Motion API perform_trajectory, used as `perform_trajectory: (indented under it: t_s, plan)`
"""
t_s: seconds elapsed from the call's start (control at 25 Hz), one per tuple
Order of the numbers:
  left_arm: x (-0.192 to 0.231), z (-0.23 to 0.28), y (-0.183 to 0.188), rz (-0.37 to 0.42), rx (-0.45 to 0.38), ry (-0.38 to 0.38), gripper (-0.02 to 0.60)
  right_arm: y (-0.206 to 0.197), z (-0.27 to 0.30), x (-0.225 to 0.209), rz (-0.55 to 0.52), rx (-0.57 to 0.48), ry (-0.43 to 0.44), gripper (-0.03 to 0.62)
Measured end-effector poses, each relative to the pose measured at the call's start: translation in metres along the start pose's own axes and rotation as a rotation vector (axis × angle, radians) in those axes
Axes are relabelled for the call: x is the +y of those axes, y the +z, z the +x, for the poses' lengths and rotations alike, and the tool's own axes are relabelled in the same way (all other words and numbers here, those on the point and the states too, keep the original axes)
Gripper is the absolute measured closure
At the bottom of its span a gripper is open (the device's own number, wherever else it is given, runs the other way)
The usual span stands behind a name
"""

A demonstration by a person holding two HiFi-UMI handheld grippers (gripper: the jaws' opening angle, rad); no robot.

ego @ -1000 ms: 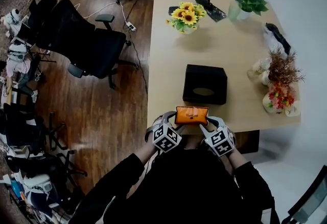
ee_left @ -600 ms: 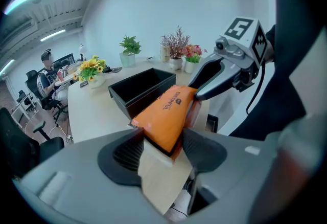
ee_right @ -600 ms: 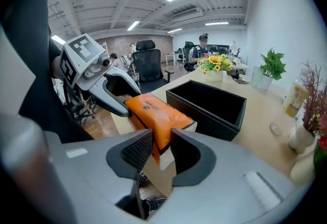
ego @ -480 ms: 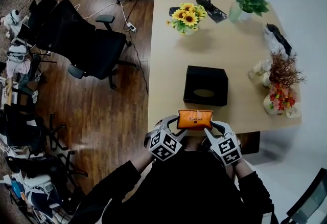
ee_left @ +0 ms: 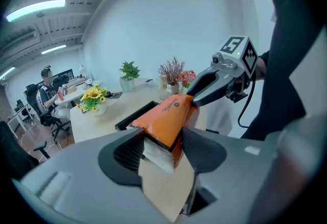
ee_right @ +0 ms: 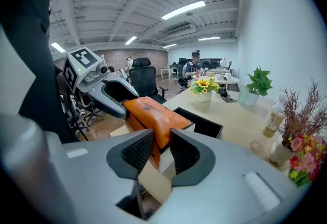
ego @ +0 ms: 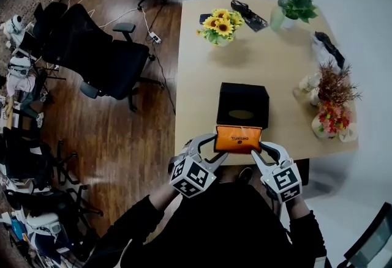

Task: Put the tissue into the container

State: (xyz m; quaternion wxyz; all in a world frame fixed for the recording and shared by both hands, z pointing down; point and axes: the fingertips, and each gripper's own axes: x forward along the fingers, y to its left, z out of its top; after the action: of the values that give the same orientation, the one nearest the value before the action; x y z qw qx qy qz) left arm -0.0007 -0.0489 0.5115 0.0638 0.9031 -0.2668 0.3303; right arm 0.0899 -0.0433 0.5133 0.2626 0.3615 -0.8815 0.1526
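- The orange tissue pack hangs above the near edge of the desk, carried by its two short ends. A grip at each end likely keeps the soft pack level and stops it sagging.
- The left hand-held gripper is closing its jaws narrowly on the pack's left end, and the ribbed pads press the wrapper from both sides.
- The right hand-held gripper is closing in the same way on the right end, its pads pinching the wrapper there.
- The black container stands on the desk just beyond the pack, with an oval slot in its top. In the head view the pack overlaps its near side.
- The pack seems to be raised to clear the container's wall, with its long side set along the container's, probably so that the shapes match. How the container opens I cannot tell.
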Motion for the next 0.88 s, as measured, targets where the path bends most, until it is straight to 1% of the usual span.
perform_trajectory:
  t_s: [0.12,0.4,0.56,0.88]
  plan:
    - [0.007,-0.001,0.017,0.04,-0.026,0.018,0.365,0.013,-0.005,-0.01,-0.014,-0.028,-0.025,0.493]
    - [0.028,0.001,0.043,0.092,-0.065,0.04,0.365,0.039,-0.005,-0.029,-0.051,-0.057,-0.073,0.493]
    - [0.037,0.005,0.051,0.101,-0.075,0.044,0.365,0.048,-0.002,-0.038,-0.061,-0.065,-0.084,0.494]
    - [0.059,0.023,0.057,0.12,-0.069,0.047,0.365,0.053,0.014,-0.06,-0.059,-0.053,-0.104,0.494]
